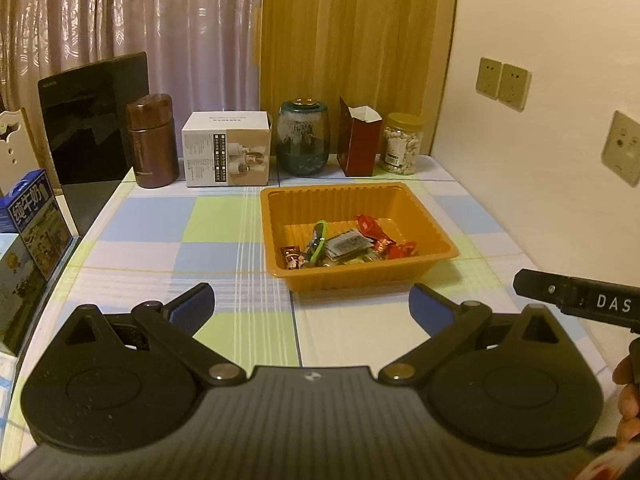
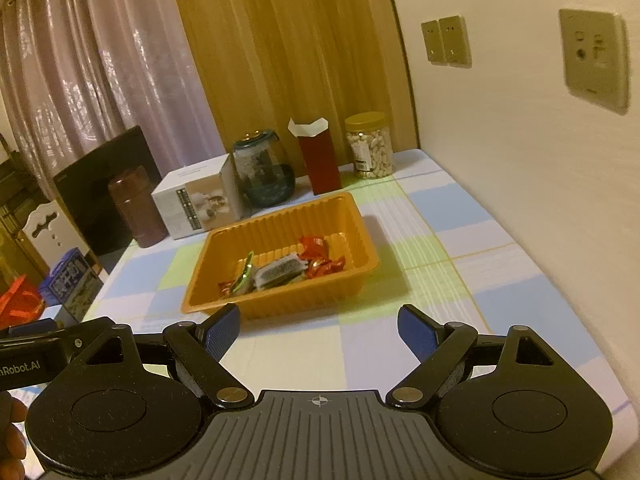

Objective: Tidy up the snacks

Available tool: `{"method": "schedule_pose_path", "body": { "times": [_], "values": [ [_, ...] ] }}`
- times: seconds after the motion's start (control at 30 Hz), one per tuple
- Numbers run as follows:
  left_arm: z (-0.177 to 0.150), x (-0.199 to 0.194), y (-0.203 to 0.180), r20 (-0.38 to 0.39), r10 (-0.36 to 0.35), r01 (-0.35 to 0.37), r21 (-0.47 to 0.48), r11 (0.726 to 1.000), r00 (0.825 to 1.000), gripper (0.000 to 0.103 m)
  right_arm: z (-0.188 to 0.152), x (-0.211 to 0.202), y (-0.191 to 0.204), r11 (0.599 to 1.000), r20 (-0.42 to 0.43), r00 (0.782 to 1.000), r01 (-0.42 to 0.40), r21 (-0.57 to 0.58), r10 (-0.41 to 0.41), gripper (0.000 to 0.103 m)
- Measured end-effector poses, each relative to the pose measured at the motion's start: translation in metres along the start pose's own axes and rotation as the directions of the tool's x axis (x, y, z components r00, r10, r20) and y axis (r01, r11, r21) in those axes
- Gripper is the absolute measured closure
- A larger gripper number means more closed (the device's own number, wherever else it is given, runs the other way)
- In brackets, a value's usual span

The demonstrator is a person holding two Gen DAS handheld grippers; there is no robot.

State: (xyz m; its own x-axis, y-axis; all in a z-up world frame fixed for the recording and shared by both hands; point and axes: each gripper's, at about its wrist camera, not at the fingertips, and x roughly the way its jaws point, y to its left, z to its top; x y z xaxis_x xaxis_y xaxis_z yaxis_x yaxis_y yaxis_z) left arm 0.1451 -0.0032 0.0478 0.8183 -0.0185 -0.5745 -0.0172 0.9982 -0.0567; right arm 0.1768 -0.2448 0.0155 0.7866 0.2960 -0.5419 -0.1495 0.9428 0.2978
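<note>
Orange tray [image 1: 436,258] at frame centre on the checked worktop [image 1: 160,224] holds the wrapped snacks [image 1: 348,244], gathered together. Left gripper [image 1: 312,300] and right gripper [image 2: 318,330] hover nearer, jaws spread, empty.

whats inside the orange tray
The orange tray holds wrapped snacks: red wrappers, a green-edged packet, a grey printed packet. Anything beneath that pile is covered.
</note>
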Motion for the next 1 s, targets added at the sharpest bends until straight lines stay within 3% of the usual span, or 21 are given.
{"method": "schedule_pose_path", "body": {
  "times": [0.5,1.0],
  "values": [
    [-0.015,-0.080,-0.012,0.009,-0.012,0.012,0.007,1.000,1.000,0.000,-0.008,-0.082,0.014,0.999,0.015,1.000,0.018,-0.050,-0.017,0.018],
    [-0.042,-0.120,-0.018,0.003,-0.005,0.005,0.014,1.000,1.000,0.000,-0.043,-0.131,0.027,0.996,-0.007,1.000,0.019,-0.089,-0.020,0.018]
  ]
}}
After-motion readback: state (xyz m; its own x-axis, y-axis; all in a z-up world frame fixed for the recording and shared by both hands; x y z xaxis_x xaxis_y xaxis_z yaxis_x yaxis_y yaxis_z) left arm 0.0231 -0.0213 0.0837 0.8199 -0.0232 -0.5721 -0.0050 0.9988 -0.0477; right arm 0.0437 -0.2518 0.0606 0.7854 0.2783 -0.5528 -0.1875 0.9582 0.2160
